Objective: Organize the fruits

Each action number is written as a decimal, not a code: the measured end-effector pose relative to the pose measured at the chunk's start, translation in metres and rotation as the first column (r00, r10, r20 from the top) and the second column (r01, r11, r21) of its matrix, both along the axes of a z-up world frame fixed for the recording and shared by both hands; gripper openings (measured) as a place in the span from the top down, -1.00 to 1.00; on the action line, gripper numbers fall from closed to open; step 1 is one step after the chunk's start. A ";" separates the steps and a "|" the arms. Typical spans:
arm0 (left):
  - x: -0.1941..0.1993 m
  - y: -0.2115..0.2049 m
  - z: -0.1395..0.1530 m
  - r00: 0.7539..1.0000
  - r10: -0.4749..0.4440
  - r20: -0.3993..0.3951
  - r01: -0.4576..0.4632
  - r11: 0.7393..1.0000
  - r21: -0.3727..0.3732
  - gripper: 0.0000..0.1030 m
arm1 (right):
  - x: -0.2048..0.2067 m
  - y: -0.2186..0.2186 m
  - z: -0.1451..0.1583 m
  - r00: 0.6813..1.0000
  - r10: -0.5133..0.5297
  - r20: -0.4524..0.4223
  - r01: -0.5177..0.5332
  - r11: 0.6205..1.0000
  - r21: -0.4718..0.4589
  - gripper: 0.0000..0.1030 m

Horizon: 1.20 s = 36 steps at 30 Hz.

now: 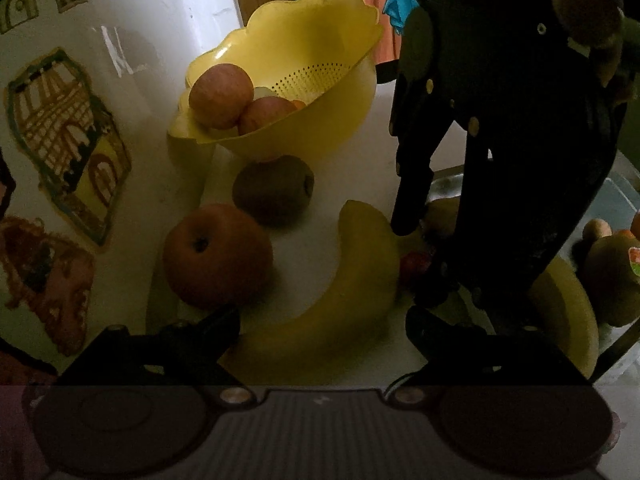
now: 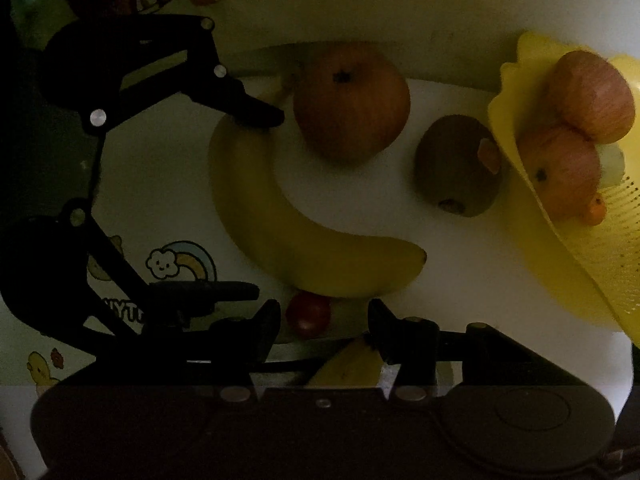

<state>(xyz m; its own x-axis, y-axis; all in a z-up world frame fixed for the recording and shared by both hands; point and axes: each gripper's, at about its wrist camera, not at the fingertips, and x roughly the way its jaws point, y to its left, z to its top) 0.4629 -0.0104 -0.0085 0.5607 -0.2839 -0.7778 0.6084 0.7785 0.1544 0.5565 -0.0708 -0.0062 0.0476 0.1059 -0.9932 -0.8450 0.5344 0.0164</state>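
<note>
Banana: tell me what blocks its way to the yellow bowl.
The banana lies between the open left gripper fingers. Between it and the bowl sit the apple and the kiwi, the kiwi right against the bowl's wall. Lifted over them, nothing visible blocks it.

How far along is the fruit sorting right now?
Partly done: two apples already sit in the yellow basket. In hand: nothing; the left gripper is open over the banana and the right gripper is open near a small red fruit. Left: the banana, an apple and a kiwi on the white surface.
</note>
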 end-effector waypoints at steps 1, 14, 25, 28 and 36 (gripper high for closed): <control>0.001 0.000 0.000 1.000 0.001 0.000 -0.001 1.000 0.003 -0.75 | 0.001 0.000 -0.001 1.000 0.001 0.003 -0.001 1.000 -0.005 0.06; -0.013 0.006 0.005 1.000 0.029 0.005 -0.029 0.998 0.055 -0.41 | -0.003 -0.005 0.005 0.999 -0.007 0.046 0.006 1.000 0.013 0.46; 0.000 0.007 0.002 0.995 0.076 -0.070 -0.075 0.997 0.017 -0.44 | -0.014 -0.015 0.003 0.994 -0.056 0.097 0.048 0.996 0.078 0.50; -0.001 0.005 0.002 0.996 0.065 -0.066 -0.064 0.998 0.015 -0.33 | -0.024 -0.020 0.004 0.989 -0.071 0.129 0.057 0.992 0.110 0.51; -0.006 -0.001 0.004 0.997 0.051 -0.065 -0.049 0.998 0.031 -0.08 | -0.040 -0.046 0.015 0.970 -0.190 0.153 0.148 0.957 0.251 0.52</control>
<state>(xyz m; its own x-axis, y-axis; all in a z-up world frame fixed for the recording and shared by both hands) 0.4568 -0.0113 -0.0043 0.5209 -0.2332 -0.8211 0.5784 0.8039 0.1386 0.5165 -0.1168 0.0089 0.2544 0.3114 -0.9156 -0.7439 0.6680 0.0206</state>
